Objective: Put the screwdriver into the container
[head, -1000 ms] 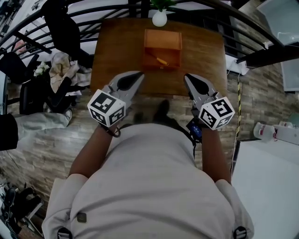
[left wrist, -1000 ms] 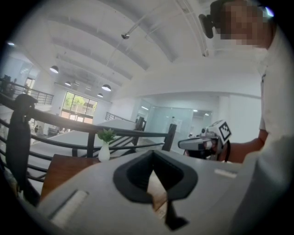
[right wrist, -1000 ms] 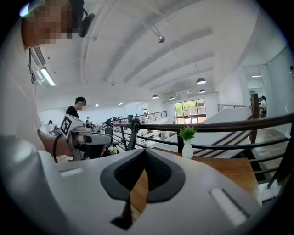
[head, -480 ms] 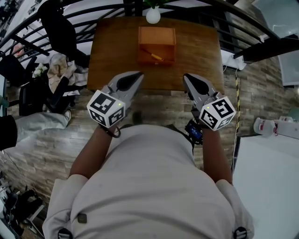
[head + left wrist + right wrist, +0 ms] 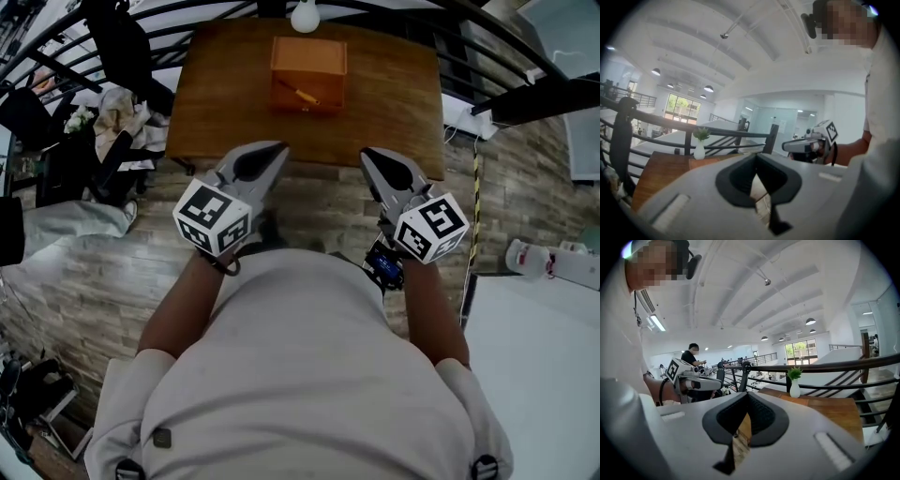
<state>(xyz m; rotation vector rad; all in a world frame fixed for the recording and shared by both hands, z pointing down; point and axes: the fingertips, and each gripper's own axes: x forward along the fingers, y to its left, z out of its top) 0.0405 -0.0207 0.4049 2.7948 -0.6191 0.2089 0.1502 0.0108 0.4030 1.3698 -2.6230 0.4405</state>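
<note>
An orange box-shaped container (image 5: 308,67) stands on the brown wooden table (image 5: 394,94) at the far end of the head view. A small screwdriver (image 5: 302,95) with a yellow handle lies slantwise in its near part. Both grippers hang short of the table's near edge, above the floor and well apart from the container. My left gripper (image 5: 279,148) is shut and empty; its jaws meet at the tips (image 5: 756,157). My right gripper (image 5: 367,153) is likewise shut with nothing in it (image 5: 747,395).
A white vase (image 5: 305,14) with a green plant stands behind the container. Black railings (image 5: 141,28) curve round the table's far side. A chair with clothes (image 5: 112,131) stands left of the table, a white counter (image 5: 544,366) at the right. Grey plank floor lies under the grippers.
The table, container and vase have slid toward the top of the head view, so they lie farther from me. Both grippers stay shut in the same pose.
</note>
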